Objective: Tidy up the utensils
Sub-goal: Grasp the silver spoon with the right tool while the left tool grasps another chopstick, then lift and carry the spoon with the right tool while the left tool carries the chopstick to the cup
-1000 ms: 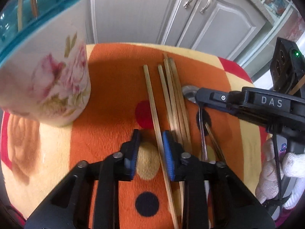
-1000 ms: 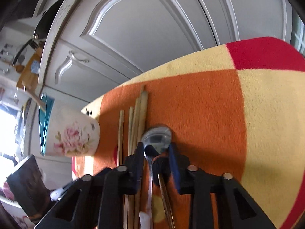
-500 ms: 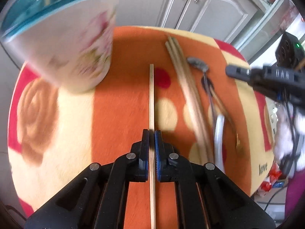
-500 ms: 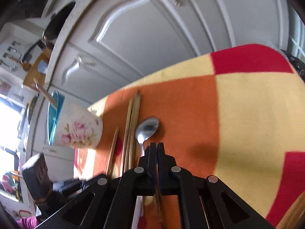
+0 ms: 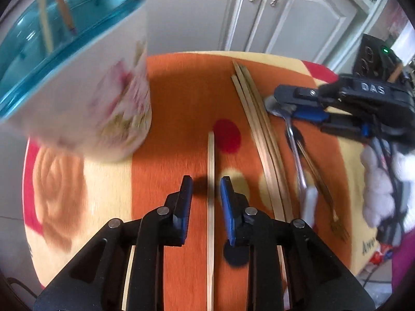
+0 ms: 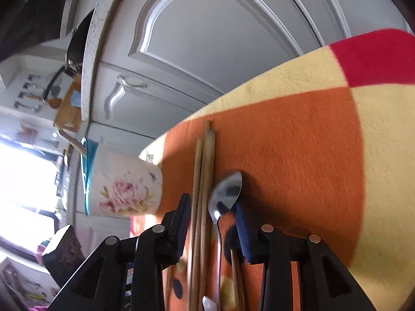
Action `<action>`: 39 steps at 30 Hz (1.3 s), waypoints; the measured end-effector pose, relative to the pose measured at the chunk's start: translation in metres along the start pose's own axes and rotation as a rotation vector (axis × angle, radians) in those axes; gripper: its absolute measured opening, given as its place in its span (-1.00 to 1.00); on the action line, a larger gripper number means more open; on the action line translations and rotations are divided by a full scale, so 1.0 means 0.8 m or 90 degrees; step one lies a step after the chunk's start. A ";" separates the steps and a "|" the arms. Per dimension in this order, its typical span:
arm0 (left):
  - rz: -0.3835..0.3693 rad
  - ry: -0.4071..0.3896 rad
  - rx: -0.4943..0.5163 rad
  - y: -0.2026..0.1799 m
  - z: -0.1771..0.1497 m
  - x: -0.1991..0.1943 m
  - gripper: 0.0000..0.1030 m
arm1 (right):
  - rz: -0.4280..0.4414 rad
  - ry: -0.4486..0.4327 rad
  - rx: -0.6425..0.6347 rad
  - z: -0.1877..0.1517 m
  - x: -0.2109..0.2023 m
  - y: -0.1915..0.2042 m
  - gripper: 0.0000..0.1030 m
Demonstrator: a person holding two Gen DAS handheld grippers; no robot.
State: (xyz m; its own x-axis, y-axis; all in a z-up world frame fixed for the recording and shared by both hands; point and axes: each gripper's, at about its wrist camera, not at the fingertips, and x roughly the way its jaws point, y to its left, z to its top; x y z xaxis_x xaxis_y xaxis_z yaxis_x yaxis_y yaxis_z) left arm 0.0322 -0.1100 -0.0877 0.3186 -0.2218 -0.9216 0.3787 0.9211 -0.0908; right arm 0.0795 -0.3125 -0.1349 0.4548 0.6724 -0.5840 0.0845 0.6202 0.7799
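Both tools reopened, L tool (image 5: 206,194) astride chopstick (image 5: 210,207)

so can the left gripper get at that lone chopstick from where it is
Probably yes. The left gripper is open with the chopstick lying straight between its jaws, nothing on top of it; the cup and the other chopsticks sit off to either side.
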 end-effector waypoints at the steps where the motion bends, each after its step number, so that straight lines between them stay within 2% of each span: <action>1: 0.009 0.004 -0.004 -0.001 0.005 0.006 -0.58 | 0.011 -0.002 0.011 0.000 0.001 -0.003 -0.44; 3: 0.022 -0.004 -0.002 -0.007 0.016 0.012 -0.58 | 0.010 -0.004 0.023 0.001 0.004 -0.010 -0.75; 6: 0.041 -0.009 0.031 -0.017 0.026 0.018 -0.59 | 0.018 -0.003 0.025 -0.002 0.004 -0.012 -0.79; 8: 0.014 -0.006 0.028 -0.016 0.031 0.020 -0.93 | 0.012 -0.002 0.015 -0.004 -0.001 -0.005 -0.89; 11: -0.039 -0.005 -0.001 -0.003 0.033 0.008 -0.93 | 0.011 -0.013 -0.014 -0.009 -0.018 0.015 -0.93; 15: -0.084 -0.047 -0.017 0.018 0.028 -0.041 -0.93 | 0.014 -0.032 -0.050 -0.018 -0.049 0.040 -0.94; 21: -0.112 -0.108 -0.024 0.048 0.010 -0.115 -0.93 | 0.032 -0.070 -0.106 -0.038 -0.102 0.092 -0.94; 23: -0.118 -0.132 -0.029 0.042 0.005 -0.141 -0.93 | 0.034 -0.078 -0.125 -0.043 -0.112 0.109 -0.94; 28: -0.138 -0.202 -0.058 0.071 0.005 -0.220 -0.93 | 0.045 -0.090 -0.164 -0.051 -0.127 0.150 -0.94; 31: -0.128 -0.270 -0.076 0.091 0.018 -0.276 -0.93 | 0.067 -0.095 -0.186 -0.050 -0.129 0.178 -0.94; 35: -0.085 -0.375 -0.102 0.122 0.045 -0.343 -0.93 | 0.095 -0.104 -0.218 -0.040 -0.117 0.227 -0.94; 39: -0.031 -0.444 -0.124 0.146 0.084 -0.360 -0.93 | 0.123 -0.105 -0.245 -0.024 -0.091 0.272 -0.94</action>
State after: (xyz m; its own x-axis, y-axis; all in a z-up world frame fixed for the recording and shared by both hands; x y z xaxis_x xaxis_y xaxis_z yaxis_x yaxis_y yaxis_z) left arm 0.0434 0.0402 0.1927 0.8101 -0.3563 -0.4656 0.2656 0.9310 -0.2503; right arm 0.0478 -0.2189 0.0734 0.5671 0.7366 -0.3686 -0.3365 0.6156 0.7126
